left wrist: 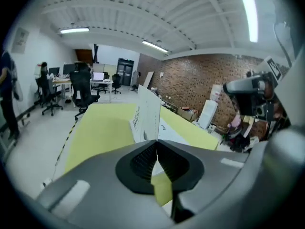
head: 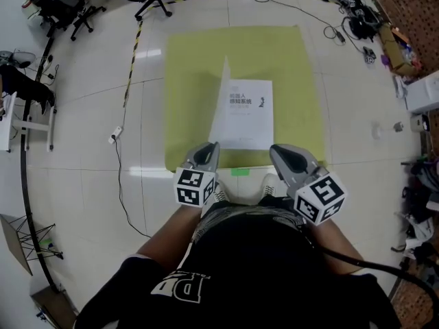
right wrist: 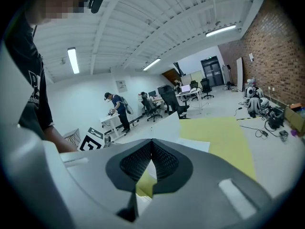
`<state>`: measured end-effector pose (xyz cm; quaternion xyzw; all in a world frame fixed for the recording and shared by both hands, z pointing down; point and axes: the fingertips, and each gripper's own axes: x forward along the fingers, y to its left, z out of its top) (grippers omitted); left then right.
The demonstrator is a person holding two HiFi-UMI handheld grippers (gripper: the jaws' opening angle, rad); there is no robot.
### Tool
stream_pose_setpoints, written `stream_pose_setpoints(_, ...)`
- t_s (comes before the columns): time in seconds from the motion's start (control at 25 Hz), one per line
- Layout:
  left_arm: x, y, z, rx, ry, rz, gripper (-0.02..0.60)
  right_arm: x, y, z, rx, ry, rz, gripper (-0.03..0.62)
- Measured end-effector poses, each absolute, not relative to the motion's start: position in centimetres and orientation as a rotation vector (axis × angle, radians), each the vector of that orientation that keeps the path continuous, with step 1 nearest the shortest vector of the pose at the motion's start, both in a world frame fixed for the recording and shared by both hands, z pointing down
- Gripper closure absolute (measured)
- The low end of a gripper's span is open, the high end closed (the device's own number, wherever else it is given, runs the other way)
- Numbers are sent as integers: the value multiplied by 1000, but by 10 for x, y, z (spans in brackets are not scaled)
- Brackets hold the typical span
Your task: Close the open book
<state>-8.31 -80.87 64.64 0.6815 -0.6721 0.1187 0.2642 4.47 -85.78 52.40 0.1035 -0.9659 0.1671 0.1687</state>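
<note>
1. The book is laid on a yellow mat on the floor, with one leaf seen standing upright at its left edge.
2. The left tool is held closed, with nothing gripped, near the book's near edge.
3. The right tool is likewise closed and empty beside it.

White open book, one leaf upright, on yellow-green mat

The book is white, the mat yellow-green, the floor pale grey tiles.
</note>
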Motion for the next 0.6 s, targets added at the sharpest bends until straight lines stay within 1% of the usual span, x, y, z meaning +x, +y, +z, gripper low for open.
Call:
stream_pose_setpoints(0.12, -68, -816, 645, 1953, -1801, 541, 569, 55, -861, 523, 327, -2754, 478, 586)
stream_pose_setpoints(0.28, -47, -826, 653, 2054, -1718, 731, 569, 69, -861, 523, 350, -2760, 480, 586)
stream_pose_setpoints(0.6, -15, -845, 675, 2069, -1482, 842, 566, 93, -867, 524, 436, -2773, 524, 586)
